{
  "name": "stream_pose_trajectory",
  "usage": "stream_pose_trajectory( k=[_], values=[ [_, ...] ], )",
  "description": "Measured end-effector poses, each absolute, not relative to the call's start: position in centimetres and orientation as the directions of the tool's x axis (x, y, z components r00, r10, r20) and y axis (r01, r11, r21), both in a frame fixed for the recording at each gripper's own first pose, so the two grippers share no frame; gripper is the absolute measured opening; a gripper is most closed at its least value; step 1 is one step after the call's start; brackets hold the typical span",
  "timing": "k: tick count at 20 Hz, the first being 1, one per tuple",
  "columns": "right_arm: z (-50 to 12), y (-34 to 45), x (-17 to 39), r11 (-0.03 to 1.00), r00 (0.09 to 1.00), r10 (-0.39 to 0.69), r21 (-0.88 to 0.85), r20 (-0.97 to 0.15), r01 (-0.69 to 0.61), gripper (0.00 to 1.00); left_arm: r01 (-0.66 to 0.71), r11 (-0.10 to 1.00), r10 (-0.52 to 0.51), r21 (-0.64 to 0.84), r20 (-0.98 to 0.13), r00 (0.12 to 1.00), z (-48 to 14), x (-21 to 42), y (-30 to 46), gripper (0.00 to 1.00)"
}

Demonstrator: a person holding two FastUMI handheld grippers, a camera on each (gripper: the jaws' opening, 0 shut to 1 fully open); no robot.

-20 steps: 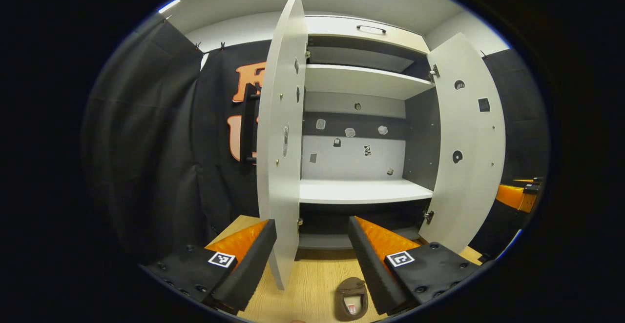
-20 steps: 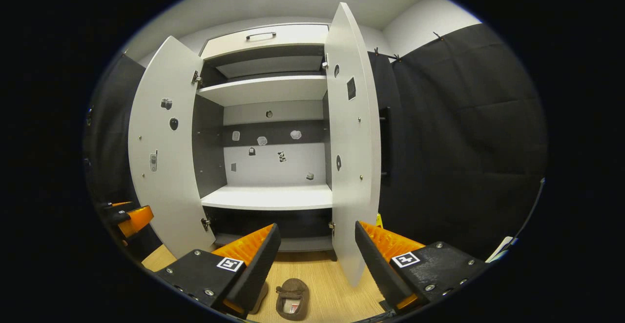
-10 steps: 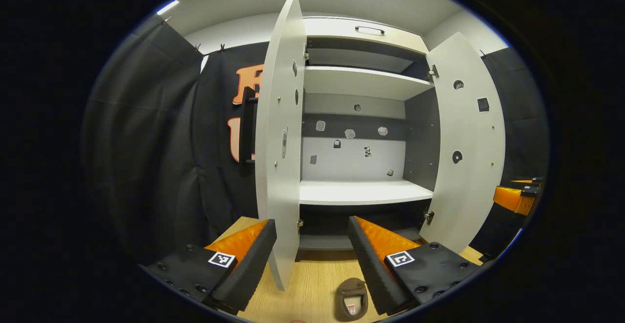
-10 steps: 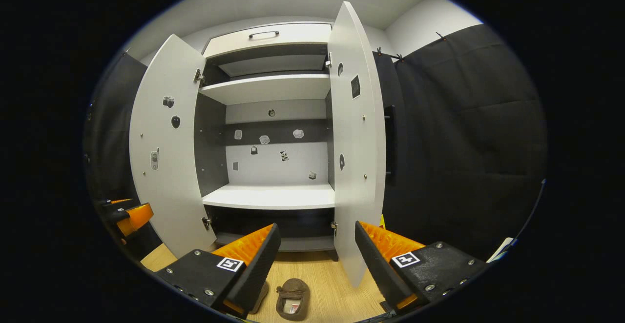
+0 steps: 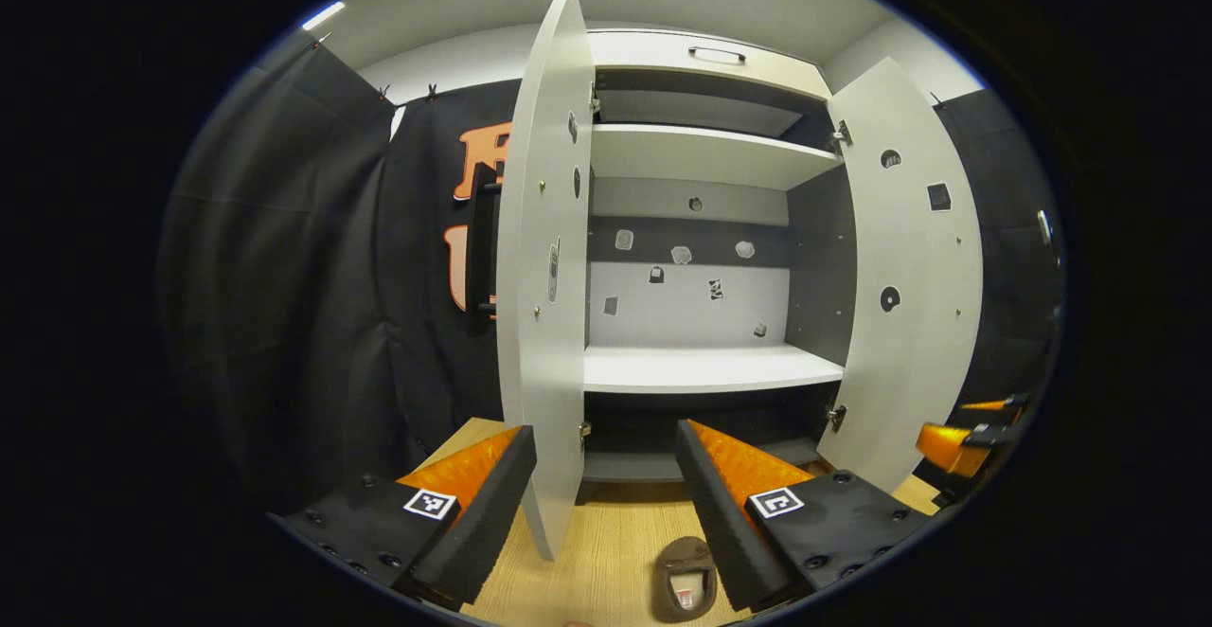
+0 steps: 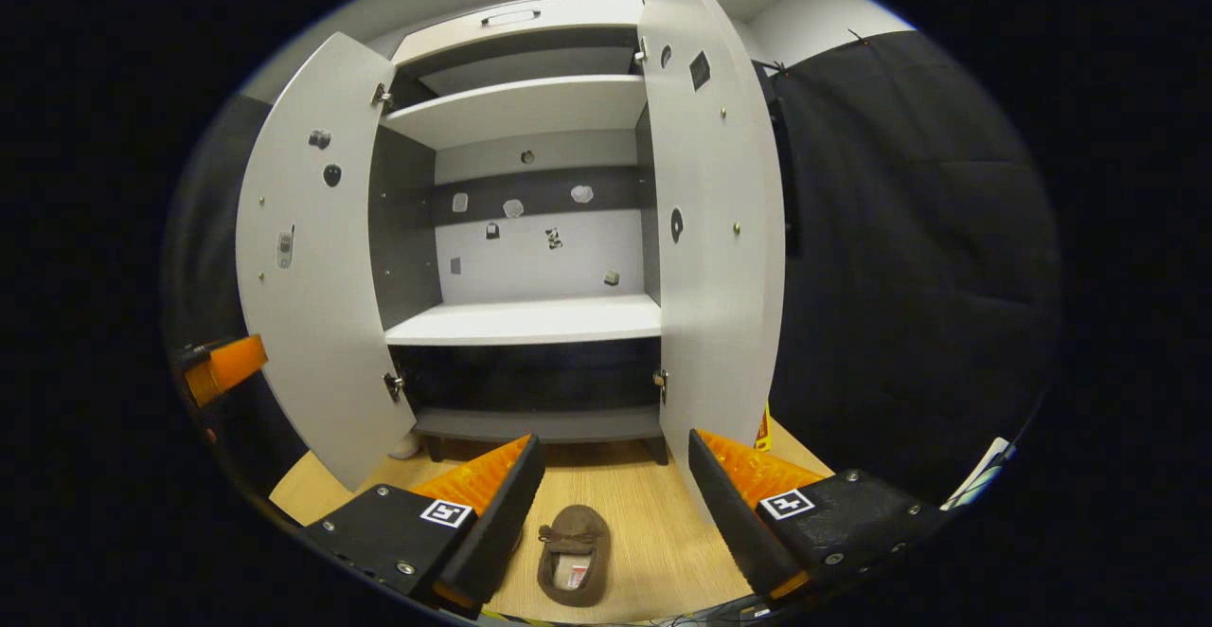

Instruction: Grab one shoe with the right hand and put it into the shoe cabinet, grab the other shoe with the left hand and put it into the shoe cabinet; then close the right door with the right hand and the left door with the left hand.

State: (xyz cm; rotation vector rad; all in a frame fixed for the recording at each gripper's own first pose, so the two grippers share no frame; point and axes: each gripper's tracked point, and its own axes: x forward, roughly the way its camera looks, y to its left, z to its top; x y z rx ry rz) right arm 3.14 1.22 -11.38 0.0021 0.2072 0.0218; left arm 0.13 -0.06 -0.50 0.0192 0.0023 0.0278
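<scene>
Cabinet (image 6: 530, 319): both doors swung wide, shelves bare (small stickers on the back panel).
Shoe (image 6: 573, 553): brown slipper on the floor before the cabinet.
Right tool (image 6: 611, 504): spread wide, holding nothing, above the shoe.
Left tool (image 5: 604, 499): spread wide, holding nothing, facing the cabinet.

You have one shoe cabinet (image 6: 530, 324) with two open doors, the left door (image 6: 308, 258) and the right door (image 6: 715, 220); one brown shoe (image 6: 573, 565) on the floor in front; two grippers, the left gripper (image 5: 606, 513) and the right gripper (image 6: 611, 513), both with jaws apart
</scene>
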Motion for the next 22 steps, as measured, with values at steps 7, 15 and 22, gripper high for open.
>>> stream_pose_trajectory(
  k=[7, 15, 22],
  values=[
    [-25.1, 1.3, 4.4, 1.0, 0.897, 0.005, -0.008, -0.442, -0.009, 0.95, -0.075, 0.997, 0.076, 0.018, -0.028, 0.997, -1.5, -0.2, 1.9, 0.97],
    [-36.5, 2.5, 5.3, 0.999, 0.77, 0.037, 0.006, -0.637, -0.043, 0.8, -0.145, 0.989, 0.147, 0.04, -0.067, 0.987, -3.1, -1.3, 4.7, 0.96],
    [-41.9, 3.1, 6.2, 0.999, 0.675, 0.039, 0.033, -0.737, -0.022, 0.42, -0.173, 0.982, 0.179, 0.07, -0.094, 0.979, -4.3, -1.9, 5.9, 0.97]
  ],
)
